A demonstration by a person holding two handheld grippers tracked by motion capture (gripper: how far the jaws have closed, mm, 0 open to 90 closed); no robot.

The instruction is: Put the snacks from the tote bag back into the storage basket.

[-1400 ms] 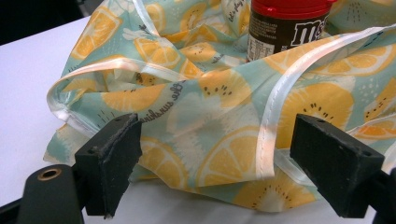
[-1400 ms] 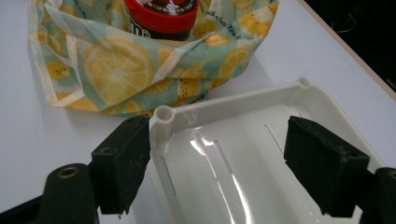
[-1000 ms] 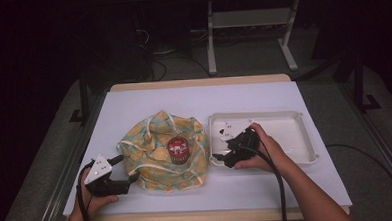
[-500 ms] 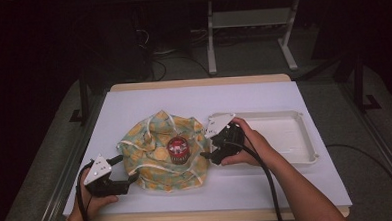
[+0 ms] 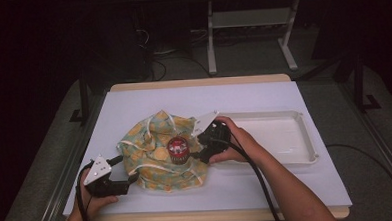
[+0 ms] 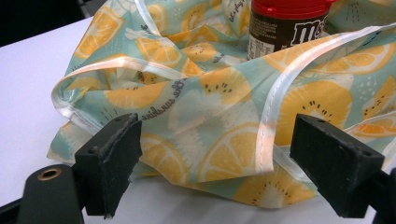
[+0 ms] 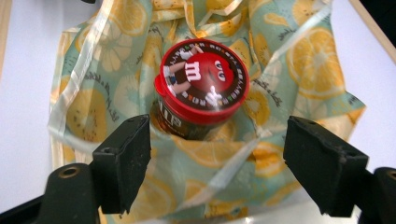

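A crumpled cloth bag printed with lemon slices lies on the white table. A brown candy jar with a red lid stands upright in its folds, seen from above in the right gripper view and at the top edge in the left gripper view. My right gripper is open just right of the jar, its jaws either side of the jar's near side. My left gripper is open at the bag's near-left edge, a white-trimmed fold lying between its jaws.
A white tray sits to the right of the bag, behind my right hand. Bare table surface lies beyond the bag and along the front edge. A metal stand is on the floor behind the table.
My right gripper has moved left from over the tray to the jar in the bag. The left gripper has stayed at the bag's near-left edge.
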